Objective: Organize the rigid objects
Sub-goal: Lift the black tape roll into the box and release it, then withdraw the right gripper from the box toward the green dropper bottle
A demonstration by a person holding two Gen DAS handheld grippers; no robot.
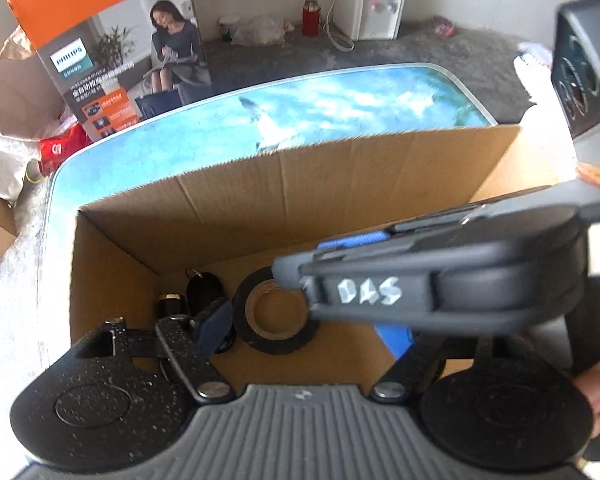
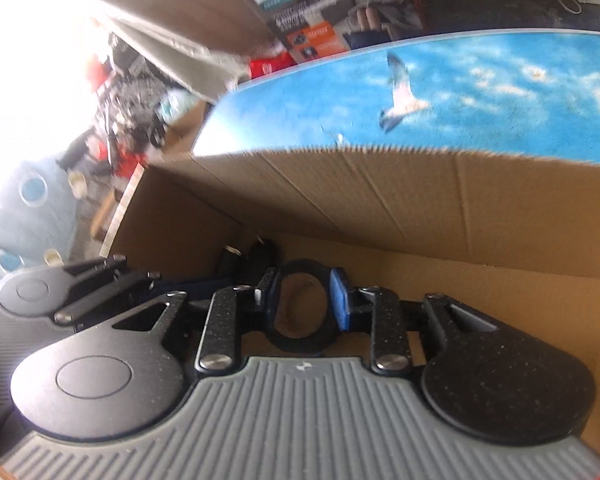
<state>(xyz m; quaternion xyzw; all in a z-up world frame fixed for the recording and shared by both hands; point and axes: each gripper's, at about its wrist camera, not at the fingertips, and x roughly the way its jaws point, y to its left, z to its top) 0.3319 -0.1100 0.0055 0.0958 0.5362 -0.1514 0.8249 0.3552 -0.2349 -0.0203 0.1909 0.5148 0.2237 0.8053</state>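
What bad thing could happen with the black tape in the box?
1. The right gripper seems to pinch the tape roll only by its rounded sides, so it might slip or roll away.
2. The left gripper hangs open right beside it inside the cardboard box, so the two could bump.
3. The roll may knock the black key fob next to it.

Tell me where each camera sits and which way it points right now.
Left wrist: above the brown cardboard box, looking down past the open left claw at the black tape roll; the right claw crosses over, a hand at the edge.
Right wrist: low inside the box, right claw around the roll; the left claw shows at left.
Shared: box, roll, blue seagull-print tabletop.
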